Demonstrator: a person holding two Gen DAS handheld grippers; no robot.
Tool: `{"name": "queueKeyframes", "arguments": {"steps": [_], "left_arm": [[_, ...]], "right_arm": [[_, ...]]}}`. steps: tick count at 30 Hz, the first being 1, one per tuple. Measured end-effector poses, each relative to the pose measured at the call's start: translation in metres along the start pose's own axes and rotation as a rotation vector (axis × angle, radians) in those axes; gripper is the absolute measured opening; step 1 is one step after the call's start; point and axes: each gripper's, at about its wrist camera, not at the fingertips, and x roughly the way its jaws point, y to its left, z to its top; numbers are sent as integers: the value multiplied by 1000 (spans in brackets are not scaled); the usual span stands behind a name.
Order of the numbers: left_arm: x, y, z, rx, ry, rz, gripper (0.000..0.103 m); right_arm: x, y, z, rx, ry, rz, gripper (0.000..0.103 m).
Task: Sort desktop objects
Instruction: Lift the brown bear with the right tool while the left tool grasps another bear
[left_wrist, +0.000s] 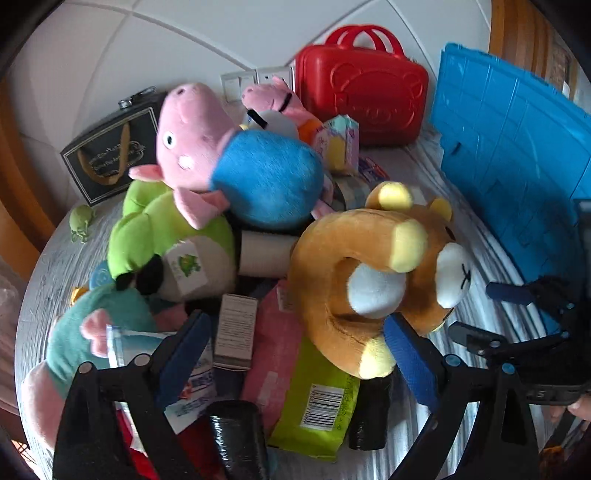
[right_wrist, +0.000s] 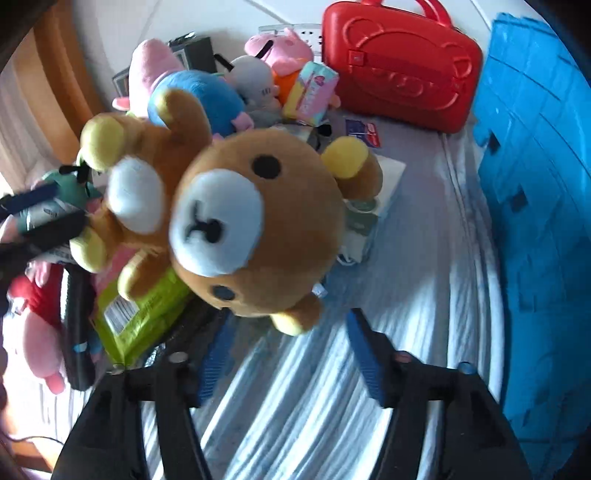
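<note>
A brown plush bear lies on a pile of toys and packets; in the right wrist view its face fills the middle. My left gripper is open, its blue pads either side of the bear's lower body and a small white box. My right gripper is open just below the bear's head, over the striped cloth; it also shows in the left wrist view. A pink pig plush in blue lies behind, on a green plush.
A red plastic case stands at the back, a blue crate wall at the right, a black gift bag at back left. A green packet, pink packet and black rolls lie in front.
</note>
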Motion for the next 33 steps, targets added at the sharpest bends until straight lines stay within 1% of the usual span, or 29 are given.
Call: {"name": "queueKeyframes", "arguments": {"steps": [2, 4, 5, 6, 9, 11, 14, 16, 18, 20, 21, 22, 23, 25, 27, 29, 33], "left_arm": [[8, -9, -3, 17, 14, -4, 96], [13, -16, -4, 46, 16, 23, 96], [15, -18, -4, 56, 18, 26, 96], [17, -20, -4, 56, 24, 19, 96], [24, -21, -6, 49, 49, 6, 96], [30, -22, -6, 49, 66, 3, 96], [35, -23, -5, 54, 64, 9, 96], [35, -23, -2, 59, 56, 8, 96], [35, -25, 2, 66, 48, 5, 96], [38, -27, 5, 79, 46, 0, 92], [41, -28, 7, 85, 51, -15, 79], [43, -29, 7, 82, 63, -40, 63], [44, -29, 7, 76, 71, -44, 62], [41, -32, 7, 85, 56, -31, 58], [34, -31, 6, 73, 44, -36, 57], [21, -31, 6, 64, 16, -45, 55], [-22, -32, 5, 66, -86, -46, 55]], "right_arm": [[-7, -1, -2, 24, -25, 21, 82], [-11, -5, 0, 49, -52, 29, 82], [-12, -9, 2, 67, -63, 29, 84], [-12, -12, 3, 84, -64, 30, 88], [-2, -23, 10, 122, -58, 74, 90], [1, -22, 10, 122, -60, 98, 94], [11, -22, 17, 122, -70, 110, 101], [14, -23, 23, 141, -83, 134, 103], [20, -26, 31, 159, -89, 153, 103], [31, -28, 37, 169, -71, 161, 103], [37, -29, 39, 176, -57, 169, 103], [44, -30, 39, 185, -37, 197, 102], [46, -30, 40, 195, -32, 223, 89], [40, -24, 40, 165, -50, 191, 84], [28, -17, 38, 132, -80, 159, 82], [14, -13, 37, 116, -113, 140, 81], [-31, -1, 36, 82, -205, 116, 81]]}}
